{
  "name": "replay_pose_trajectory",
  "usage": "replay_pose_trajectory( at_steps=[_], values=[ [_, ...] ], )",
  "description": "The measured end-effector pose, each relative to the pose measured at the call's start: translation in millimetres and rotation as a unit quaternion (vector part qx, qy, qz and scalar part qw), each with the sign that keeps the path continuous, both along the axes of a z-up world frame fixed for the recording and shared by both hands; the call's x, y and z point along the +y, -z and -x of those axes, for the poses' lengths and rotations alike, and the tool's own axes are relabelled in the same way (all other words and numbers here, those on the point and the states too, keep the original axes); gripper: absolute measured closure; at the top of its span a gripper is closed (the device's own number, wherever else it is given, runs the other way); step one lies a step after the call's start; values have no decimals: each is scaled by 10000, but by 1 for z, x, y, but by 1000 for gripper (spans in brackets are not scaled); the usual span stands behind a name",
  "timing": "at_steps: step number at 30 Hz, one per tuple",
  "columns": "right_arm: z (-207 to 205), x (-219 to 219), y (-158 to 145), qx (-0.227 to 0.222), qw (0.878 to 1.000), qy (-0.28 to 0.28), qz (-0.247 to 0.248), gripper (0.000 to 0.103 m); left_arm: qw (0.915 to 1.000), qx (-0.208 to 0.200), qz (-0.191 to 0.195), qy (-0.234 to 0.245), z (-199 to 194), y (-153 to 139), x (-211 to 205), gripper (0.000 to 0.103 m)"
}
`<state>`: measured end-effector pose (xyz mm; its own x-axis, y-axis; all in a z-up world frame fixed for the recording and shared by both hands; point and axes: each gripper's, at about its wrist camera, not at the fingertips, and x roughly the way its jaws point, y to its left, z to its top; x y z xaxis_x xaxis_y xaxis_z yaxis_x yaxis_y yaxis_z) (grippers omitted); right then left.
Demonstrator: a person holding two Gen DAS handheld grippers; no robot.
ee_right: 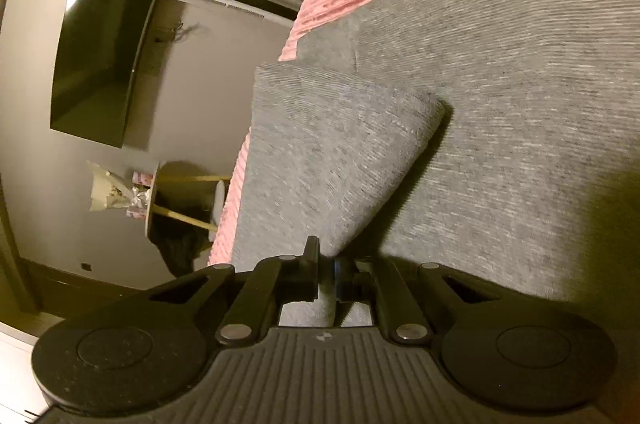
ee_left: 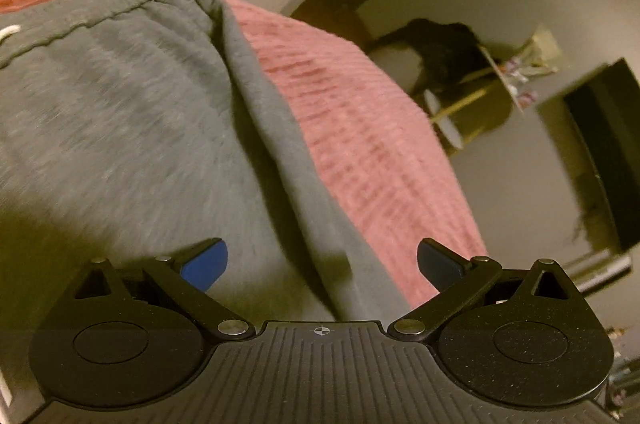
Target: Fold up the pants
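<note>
While the right gripper (ee_right: 327,270) pinches the pants (ee_right: 500,83), a television (ee_right: 96,59) hangs nearby.

Through both wrist feeds I saw a dim, warm, yellowish indoor light. In the left view motion blur smeared the weave of the gray pants (ee_left: 132,111) and the ribs of the pink blanket (ee_left: 360,127), and a dark shadow pooled on the cloth above the left gripper (ee_left: 322,262). In the right view the right gripper (ee_right: 327,274) cast a heavy shadow across the cloth at lower right. A pale glare streaked the dark television (ee_right: 100,59). Fisheye distortion bowed walls and door frames near the edges.
</note>
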<state>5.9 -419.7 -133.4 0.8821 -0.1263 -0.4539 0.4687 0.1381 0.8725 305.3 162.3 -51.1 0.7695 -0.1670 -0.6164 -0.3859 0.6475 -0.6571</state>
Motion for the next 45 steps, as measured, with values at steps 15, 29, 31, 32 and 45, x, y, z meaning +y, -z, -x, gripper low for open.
replay_pose_trajectory(
  at_steps=[15,29,31,32,45],
  values=[
    [-8,1,-27,13,9983,60,577,98,9982,-244,148,525,-19,-13,1,96],
    [82,-16,-96,681,9642,-457,2522,97,9986,-296,49,432,214,-8,-2,95],
    [81,-22,-72,1078,9692,-551,2146,96,9991,49,-134,398,212,13,-2,94],
    [81,-23,-62,1240,9704,-540,2001,93,9990,149,-229,359,209,17,1,91],
    [90,-39,-27,593,9932,-371,932,84,9902,-44,835,-1119,205,47,71,84]
  ],
)
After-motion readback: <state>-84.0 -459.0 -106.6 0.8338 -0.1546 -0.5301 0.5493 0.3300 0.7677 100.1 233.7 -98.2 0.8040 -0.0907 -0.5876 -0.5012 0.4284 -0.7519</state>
